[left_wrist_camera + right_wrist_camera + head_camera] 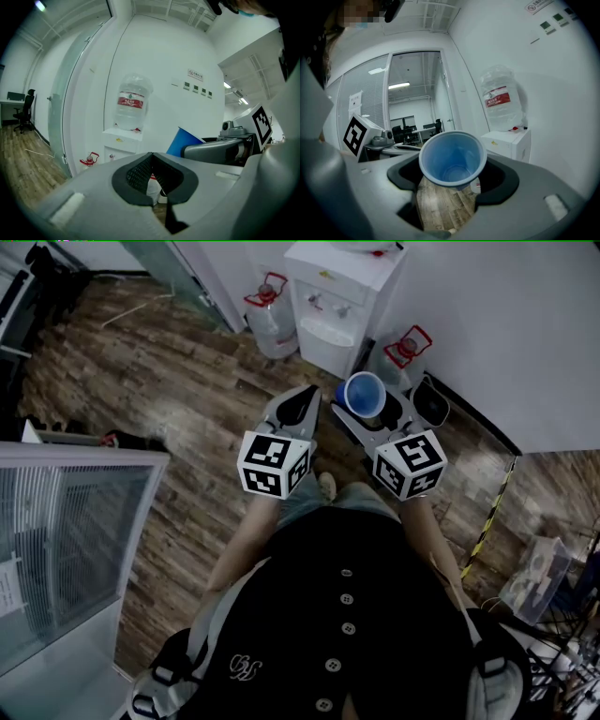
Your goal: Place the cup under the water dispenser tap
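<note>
A blue cup (pixel 364 394) is upright and empty between the jaws of my right gripper (pixel 377 414), which is shut on it. In the right gripper view the cup (pixel 452 159) fills the middle, its mouth facing the camera. The white water dispenser (pixel 337 296) stands against the wall ahead, its two taps (pixel 328 307) over a recessed tray. It carries a large water bottle (pixel 132 102). My left gripper (pixel 300 404) is beside the right one, shut and empty, a little left of the cup (pixel 187 142). Both grippers hover above the floor, short of the dispenser (pixel 511 143).
Spare water bottles with red handles stand on the floor left (pixel 272 324) and right (pixel 401 354) of the dispenser. A glass partition (pixel 178 277) runs at the back left. A grey cabinet (pixel 66 549) is at my left. Striped tape (pixel 492 512) marks the floor at right.
</note>
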Motion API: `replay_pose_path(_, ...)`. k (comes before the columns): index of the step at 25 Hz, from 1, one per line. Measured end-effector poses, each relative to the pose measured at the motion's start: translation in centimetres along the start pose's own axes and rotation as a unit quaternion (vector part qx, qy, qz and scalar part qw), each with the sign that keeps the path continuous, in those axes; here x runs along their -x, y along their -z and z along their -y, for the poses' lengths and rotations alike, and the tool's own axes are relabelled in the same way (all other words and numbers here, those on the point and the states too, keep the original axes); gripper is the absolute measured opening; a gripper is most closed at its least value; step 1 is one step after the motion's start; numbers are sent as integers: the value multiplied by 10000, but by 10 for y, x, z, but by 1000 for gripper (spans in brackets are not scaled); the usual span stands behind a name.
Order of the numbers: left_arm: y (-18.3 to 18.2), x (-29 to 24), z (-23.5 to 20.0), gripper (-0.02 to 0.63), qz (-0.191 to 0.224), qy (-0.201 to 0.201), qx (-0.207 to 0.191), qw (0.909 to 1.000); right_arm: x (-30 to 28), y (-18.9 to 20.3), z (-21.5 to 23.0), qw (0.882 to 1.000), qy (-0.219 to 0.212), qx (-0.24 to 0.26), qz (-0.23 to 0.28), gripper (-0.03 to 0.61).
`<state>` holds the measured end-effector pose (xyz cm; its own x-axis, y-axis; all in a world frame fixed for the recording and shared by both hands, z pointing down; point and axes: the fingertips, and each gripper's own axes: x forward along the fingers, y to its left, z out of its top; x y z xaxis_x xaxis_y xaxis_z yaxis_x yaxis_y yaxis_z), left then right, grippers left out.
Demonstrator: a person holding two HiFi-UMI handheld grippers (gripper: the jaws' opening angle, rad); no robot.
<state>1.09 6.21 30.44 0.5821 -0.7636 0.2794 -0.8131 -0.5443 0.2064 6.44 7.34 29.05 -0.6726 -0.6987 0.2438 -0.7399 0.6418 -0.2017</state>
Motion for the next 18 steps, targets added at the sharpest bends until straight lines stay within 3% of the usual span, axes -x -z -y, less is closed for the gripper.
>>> replay_pose_path(18,-7,-61,-63,0,-340,262,-1,9991,-74,-1,44,9994,257,-138,-203,333)
